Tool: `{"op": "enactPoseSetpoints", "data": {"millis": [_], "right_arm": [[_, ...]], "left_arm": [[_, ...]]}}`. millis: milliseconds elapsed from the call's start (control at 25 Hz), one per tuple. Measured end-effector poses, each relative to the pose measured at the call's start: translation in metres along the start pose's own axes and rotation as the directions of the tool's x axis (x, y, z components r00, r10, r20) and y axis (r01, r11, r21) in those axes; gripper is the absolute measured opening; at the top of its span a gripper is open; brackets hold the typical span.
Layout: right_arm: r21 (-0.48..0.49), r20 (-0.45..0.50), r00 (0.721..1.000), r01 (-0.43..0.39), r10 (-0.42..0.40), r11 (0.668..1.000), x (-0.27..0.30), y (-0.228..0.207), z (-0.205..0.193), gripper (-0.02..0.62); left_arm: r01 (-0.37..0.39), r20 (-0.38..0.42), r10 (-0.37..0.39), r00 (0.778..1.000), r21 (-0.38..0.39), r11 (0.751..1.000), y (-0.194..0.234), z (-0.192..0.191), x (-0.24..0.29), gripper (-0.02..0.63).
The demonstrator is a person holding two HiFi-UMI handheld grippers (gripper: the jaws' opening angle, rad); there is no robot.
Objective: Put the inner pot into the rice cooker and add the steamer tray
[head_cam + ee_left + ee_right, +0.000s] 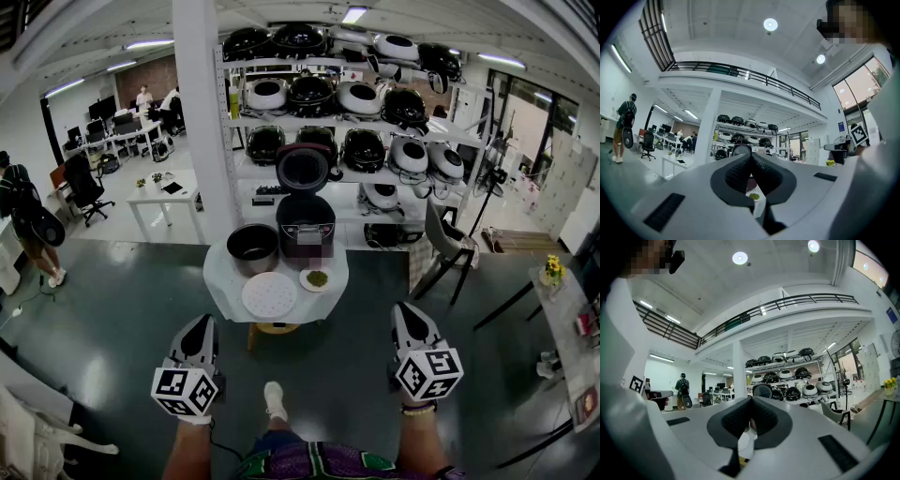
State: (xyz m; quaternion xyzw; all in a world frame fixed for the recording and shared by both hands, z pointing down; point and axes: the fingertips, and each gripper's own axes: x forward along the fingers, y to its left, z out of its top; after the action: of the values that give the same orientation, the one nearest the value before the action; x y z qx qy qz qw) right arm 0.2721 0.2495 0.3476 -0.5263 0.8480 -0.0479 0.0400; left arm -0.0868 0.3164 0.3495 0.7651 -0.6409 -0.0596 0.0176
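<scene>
Here we hold both claws level and low, well short of the round worktop (223, 281). On the left claw (751, 161) the jaws are pressed together w/ nothing betw. them. The right claw (751, 403) is the same, closed & empty. Ahead of the claws, roughly midway betw. them, the white steamer tray (269, 294) lies flat at the worktop's near edge. Beyond it the dark inner pot (252, 246) stands upright just beside the rice cooker (306, 225), whose lid is up. A small dish (317, 278) w/ green bits sits just right of the tray.
</scene>
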Motion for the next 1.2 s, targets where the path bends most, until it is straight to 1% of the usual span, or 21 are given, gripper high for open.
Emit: {"op": "enactPoseSetpoints", "data": {"millis": [160, 480, 760, 1000, 1200], "right_arm": [[0.000, -0.003, 1.000, -0.001, 0.001, 1.000, -0.002, 0.002, -0.003, 0.005], [-0.001, -0.003, 1.000, 0.002, -0.002, 1.000, -0.003, 0.001, -0.006, 0.003], [-0.013, 0.017, 1.000, 0.013, -0.013, 1.000, 0.000, 0.002, -0.004, 0.005], [-0.007, 0.012, 1.000, -0.015, 0.015, 1.000, 0.017, 0.003, -0.007, 0.005], [-0.040, 0.012, 1.000, -0.018, 0.019, 0.999, 0.040, 0.002, 0.002, 0.005]], "left_arm": [[0.000, 0.002, 0.000, 1.000, -0.012, 1.000, 0.000, -0.001, -0.003, 0.021], [0.001, 0.004, -0.001, 1.000, -0.013, 1.000, -0.003, -0.003, -0.003, 0.021], [0.004, 0.003, -0.004, 1.000, -0.012, 1.000, 0.000, -0.002, 0.002, 0.021], [0.013, -0.004, -0.013, 1.000, -0.016, 1.000, 0.007, -0.008, 0.020, 0.021], [0.025, -0.018, -0.025, 1.000, 0.002, 1.000, 0.012, -0.008, 0.047, 0.021]]}}
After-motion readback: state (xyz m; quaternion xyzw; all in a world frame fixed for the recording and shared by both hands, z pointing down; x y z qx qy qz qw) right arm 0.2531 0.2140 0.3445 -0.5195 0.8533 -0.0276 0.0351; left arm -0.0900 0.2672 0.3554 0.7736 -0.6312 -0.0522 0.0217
